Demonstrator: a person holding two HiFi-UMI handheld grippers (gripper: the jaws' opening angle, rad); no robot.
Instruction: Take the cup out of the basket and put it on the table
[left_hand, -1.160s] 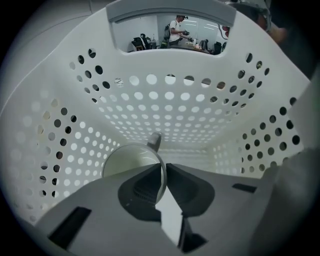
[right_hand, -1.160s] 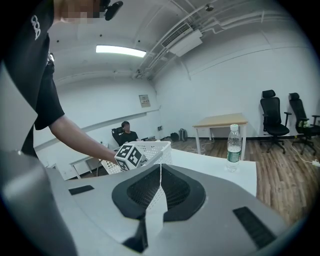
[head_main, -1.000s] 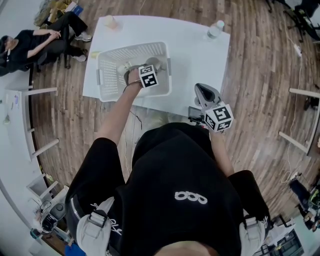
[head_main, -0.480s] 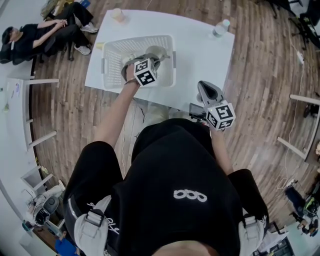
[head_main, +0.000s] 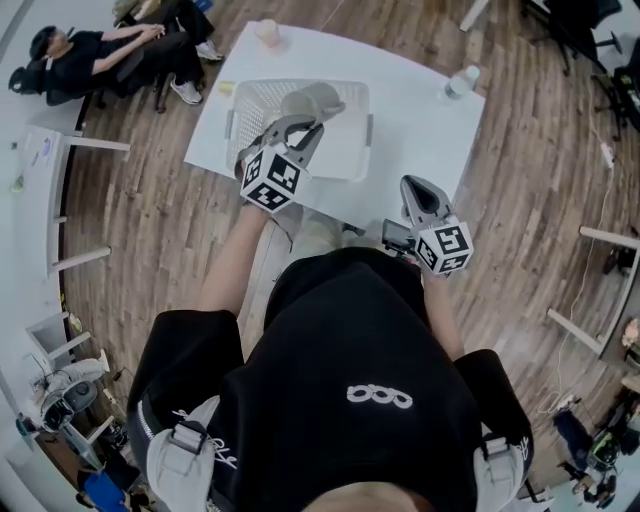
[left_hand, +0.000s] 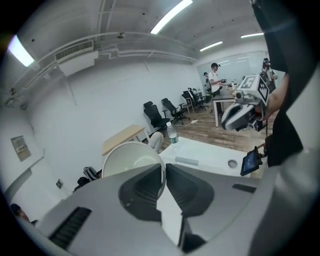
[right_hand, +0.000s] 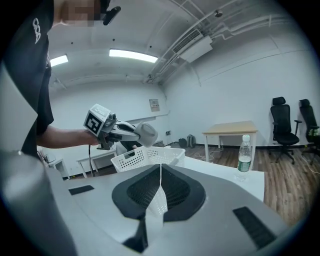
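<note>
Left gripper (head_main: 300, 128) clamped on the cup (head_main: 312, 100): rim wall pinched between the two jaws, open mouth facing the gripper camera. Cup is up in the air over the white perforated basket (head_main: 345, 150), tipped on its side and clear of the rim. Basket sits on the white table (head_main: 420, 120). Right gripper (head_main: 413, 183) has its jaws together with nothing held, by the table's near edge, apart from the basket. Water bottle (head_main: 460, 82) stands upright at the far right corner.

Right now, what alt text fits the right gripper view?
The left gripper holds a pale grey cup above a white perforated plastic basket on a white table; a clear plastic bottle stands at right. The right gripper is shut.
</note>
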